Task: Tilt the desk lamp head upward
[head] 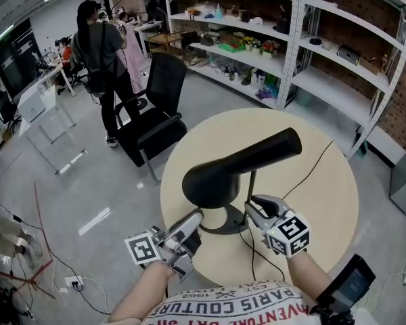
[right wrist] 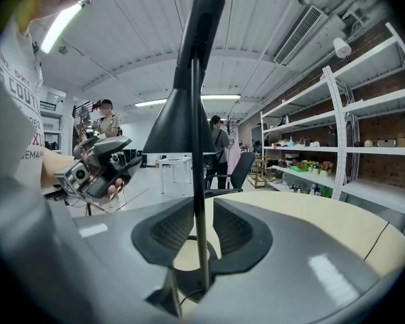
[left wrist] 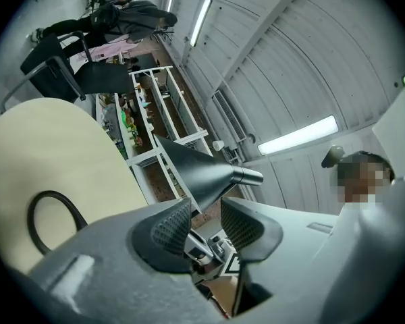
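Black is the colour of the desk lamp, and it stands on a round, pale wood table [head: 318, 208]. From the head view its round base [head: 224, 222] sits close to the near edge of the table, and a thin cable [head: 304, 175] runs off toward the far right edge. The lamp head [head: 237, 171] is a big cone above the base. The left gripper [head: 193, 217] is at the near left edge, just beside the base, and the right gripper [head: 252, 206] is at the near edge by the thin pole [head: 252, 181]. Only the right gripper view shows that the pole stands between this claw's two pads, close to one pad with a small gap at the other, so the claw is open around it. That view also shows the cone's wide mouth facing down. Only the left gripper view shows that claw's pads wide apart with nothing between them, and the lamp head up beyond them under long ceiling lights. The head view alone shows a black chair [head: 155, 107], white shelves [head: 311, 39] and a person [head: 105, 59] standing far off.
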Available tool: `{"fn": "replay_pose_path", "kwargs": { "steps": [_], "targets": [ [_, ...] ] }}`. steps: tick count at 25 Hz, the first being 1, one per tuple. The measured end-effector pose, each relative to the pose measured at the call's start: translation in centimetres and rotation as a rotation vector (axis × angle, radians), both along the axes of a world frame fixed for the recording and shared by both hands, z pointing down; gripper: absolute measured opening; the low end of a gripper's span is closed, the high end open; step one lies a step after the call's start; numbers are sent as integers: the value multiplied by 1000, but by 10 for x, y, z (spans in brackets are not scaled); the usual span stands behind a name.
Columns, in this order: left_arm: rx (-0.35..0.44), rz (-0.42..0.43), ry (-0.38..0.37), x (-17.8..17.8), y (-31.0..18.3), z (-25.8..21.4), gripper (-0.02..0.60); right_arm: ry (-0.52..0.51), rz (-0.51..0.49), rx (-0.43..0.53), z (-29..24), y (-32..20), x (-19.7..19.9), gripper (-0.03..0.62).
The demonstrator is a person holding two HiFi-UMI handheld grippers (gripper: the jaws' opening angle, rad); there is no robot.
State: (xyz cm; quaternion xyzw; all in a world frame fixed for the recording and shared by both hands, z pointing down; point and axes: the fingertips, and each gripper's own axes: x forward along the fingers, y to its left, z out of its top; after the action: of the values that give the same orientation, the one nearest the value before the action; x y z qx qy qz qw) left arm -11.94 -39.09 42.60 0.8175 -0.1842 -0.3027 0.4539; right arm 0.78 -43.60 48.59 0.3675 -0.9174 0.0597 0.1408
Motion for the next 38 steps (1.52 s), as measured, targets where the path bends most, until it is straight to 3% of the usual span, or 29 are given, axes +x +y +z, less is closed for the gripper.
{"fn": "replay_pose_path", "kwargs": {
  "steps": [5, 13, 15, 16, 24, 38],
  "targets": [
    [-38, 3, 118, -1, -11, -3, 152, 0, -17, 10, 2, 1, -5, 73],
    [-60, 1, 219, 1, -19, 0, 142, 5, -29, 24, 4, 3, -8, 49],
    [-58, 5, 244, 1, -19, -1, 125, 2, -33, 26, 6, 3, -9, 49],
    [-56, 3, 252, 1, -20, -1, 79, -1, -34, 28, 6, 2, -9, 49],
    [-53, 5, 325, -1, -20, -4, 51, -17, -36, 33, 5, 2, -10, 49],
    [-59, 10, 325, -4, -22, -4, 46, -12, -34, 39, 8, 1, -10, 48]
  ]
}}
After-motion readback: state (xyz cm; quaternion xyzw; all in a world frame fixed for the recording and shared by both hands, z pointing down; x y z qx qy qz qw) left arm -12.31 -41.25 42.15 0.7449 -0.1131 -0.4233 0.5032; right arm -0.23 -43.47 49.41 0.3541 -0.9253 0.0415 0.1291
